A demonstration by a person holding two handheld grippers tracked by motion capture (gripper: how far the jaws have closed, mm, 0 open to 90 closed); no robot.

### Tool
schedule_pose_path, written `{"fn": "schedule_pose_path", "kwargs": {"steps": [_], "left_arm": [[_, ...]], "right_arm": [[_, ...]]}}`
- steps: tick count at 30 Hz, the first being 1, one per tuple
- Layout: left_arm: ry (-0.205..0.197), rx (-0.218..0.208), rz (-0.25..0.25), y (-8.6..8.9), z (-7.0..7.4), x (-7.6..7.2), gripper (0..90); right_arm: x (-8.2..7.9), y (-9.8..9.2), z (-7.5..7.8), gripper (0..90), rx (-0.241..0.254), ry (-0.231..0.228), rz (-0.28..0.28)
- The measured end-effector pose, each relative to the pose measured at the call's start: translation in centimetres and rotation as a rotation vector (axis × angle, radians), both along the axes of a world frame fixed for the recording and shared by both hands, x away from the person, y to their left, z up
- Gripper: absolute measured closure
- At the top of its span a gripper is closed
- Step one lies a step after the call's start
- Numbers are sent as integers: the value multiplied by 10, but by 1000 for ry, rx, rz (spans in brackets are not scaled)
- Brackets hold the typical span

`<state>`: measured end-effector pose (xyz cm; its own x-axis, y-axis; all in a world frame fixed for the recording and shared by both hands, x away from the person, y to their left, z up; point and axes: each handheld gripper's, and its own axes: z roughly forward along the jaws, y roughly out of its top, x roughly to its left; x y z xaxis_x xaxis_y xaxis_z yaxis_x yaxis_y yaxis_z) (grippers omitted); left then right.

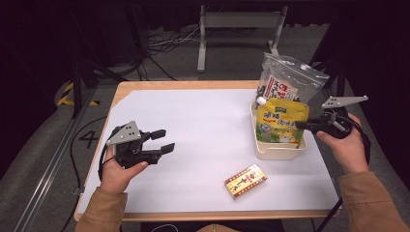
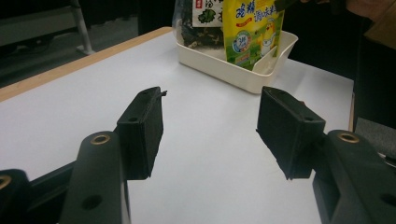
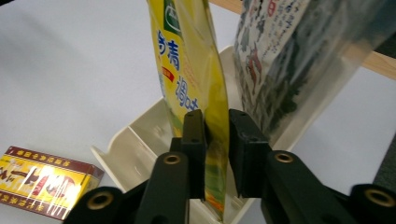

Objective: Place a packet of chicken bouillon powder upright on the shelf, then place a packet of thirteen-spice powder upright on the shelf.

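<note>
Your right gripper [image 3: 216,140] has its jaws on either side of the yellow pouch's [image 1: 280,122] edge, and in the right gripper view there is a sliver of daylight between the pads and the film, so I read it as parted just off the pouch, not clamping it. The pouch stands upright in the cream bin [image 1: 279,151] at the table's right side, leaning close to the clear seaweed bag [image 1: 285,83] behind it. Here's the risk: that pouch is tall and soft, and with nothing pinching it, it could flop forward over the bin's low wall. Pull your jaws out at an angle and a pad may drag the edge along, tipping the pouch or nudging the light bin across the white table [image 1: 203,121]. The bag behind looks ready to slump too if its neighbour shifts. Your left gripper [image 1: 157,141] rests wide open and empty well away on the left. The small red and yellow box [image 1: 245,181] lies flat near the front edge, waiting.
</note>
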<state>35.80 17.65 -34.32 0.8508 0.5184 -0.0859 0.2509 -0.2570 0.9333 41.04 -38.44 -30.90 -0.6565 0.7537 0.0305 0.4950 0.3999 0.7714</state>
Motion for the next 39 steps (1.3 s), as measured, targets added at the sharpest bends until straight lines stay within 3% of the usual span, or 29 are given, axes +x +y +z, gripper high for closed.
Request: {"fn": "schedule_pose_path", "kwargs": {"steps": [9, 20, 23, 31, 39], "left_arm": [[7, 13, -7, -3, -1, 0, 392], [52, 68, -42, -24, -1, 0, 304], [78, 85, -52, -33, 0, 1, 296], [114, 114, -80, -59, 0, 3, 281], [150, 137, -130, -84, -3, 2, 272]], "right_arm": [[-7, -4, -1, 595, -13, -15, -29], [-19, -4, 5, 552, -33, -49, -39], [-30, -2, 12, 549, -53, -84, -50], [-49, 6, 21, 541, -45, -130, -70], [-65, 16, 24, 545, -35, -156, -52]]}}
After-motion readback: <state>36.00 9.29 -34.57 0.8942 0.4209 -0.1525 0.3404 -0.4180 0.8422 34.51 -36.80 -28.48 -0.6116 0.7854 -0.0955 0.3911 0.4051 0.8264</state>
